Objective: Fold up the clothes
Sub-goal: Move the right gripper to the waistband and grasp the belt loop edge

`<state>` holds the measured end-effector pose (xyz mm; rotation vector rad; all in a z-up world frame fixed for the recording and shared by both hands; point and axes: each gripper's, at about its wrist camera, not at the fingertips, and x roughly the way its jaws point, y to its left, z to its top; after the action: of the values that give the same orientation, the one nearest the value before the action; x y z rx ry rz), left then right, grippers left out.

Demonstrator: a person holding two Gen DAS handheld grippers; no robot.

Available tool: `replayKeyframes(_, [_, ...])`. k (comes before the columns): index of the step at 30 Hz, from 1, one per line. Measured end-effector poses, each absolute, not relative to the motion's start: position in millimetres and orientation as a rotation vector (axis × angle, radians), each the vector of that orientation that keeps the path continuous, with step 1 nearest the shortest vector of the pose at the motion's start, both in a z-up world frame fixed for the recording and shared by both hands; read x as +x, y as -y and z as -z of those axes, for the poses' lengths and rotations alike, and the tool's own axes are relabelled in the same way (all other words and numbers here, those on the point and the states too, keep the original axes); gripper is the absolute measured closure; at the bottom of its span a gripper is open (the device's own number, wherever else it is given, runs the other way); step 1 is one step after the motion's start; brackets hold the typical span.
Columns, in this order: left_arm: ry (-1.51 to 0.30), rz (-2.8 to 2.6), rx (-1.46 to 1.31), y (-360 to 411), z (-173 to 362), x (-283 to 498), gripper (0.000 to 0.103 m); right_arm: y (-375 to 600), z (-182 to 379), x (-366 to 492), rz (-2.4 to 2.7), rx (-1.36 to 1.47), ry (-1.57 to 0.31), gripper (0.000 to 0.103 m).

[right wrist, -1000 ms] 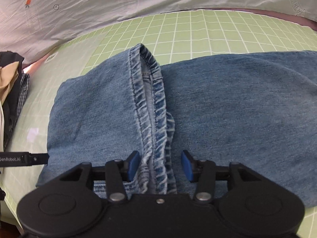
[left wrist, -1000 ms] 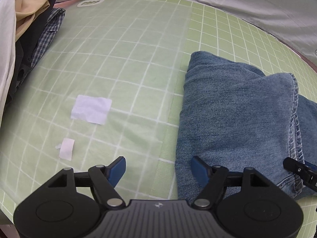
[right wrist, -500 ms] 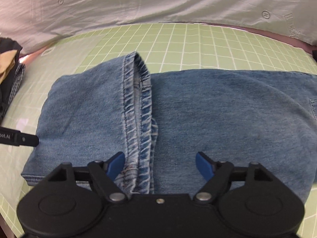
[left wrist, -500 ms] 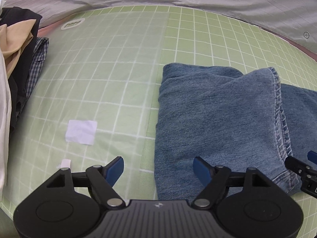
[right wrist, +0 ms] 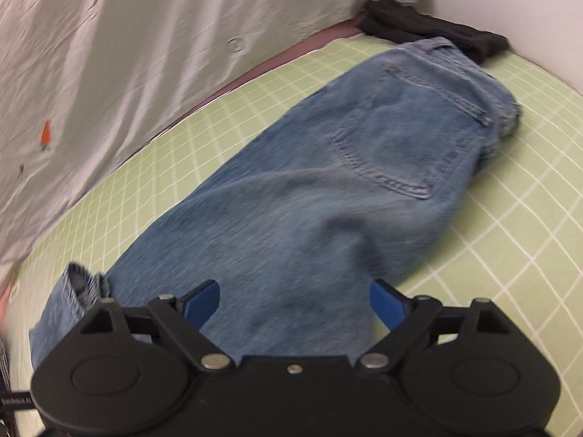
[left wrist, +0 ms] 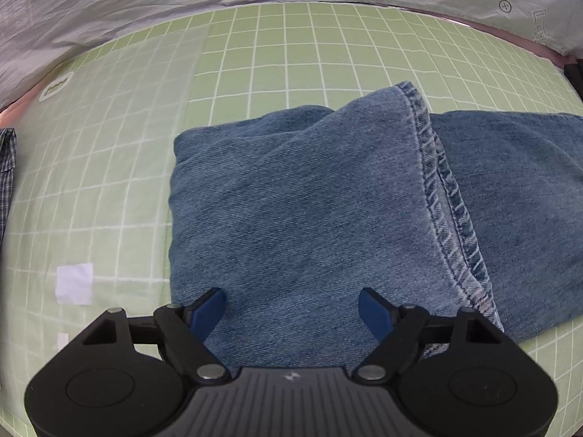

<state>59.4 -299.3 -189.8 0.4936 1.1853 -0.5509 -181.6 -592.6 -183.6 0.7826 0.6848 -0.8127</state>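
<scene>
Both claws, left [left wrist: 291, 309] and right [right wrist: 294, 302], gape empty above the half-folded jeans [left wrist: 328, 211]; next, grab the waist end ahead.

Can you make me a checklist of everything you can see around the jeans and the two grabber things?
Surface: green checked sheet, flat.
Job's things: blue jeans, leg end folded over, hem on top; back pocket facing up.
Clutter: white paper scrap; plaid cloth at left edge; dark garment beyond the waistband.
Grippers: left gripper open, empty; right gripper open, empty.
Cables: nothing seen.
Surroundings: white printed fabric behind.
</scene>
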Motion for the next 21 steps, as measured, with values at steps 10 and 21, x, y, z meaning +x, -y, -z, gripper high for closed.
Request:
replayKeyframes(10, [-1.244,0.485,0.54,327,205,65,0.015,654,201,-250,0.972,0.975,-0.509,0.008])
replayKeyframes(21, [-1.284,0.406,0.537,334,213,72,0.003,746,228,-268,1.091,1.056,-0.382,0.005])
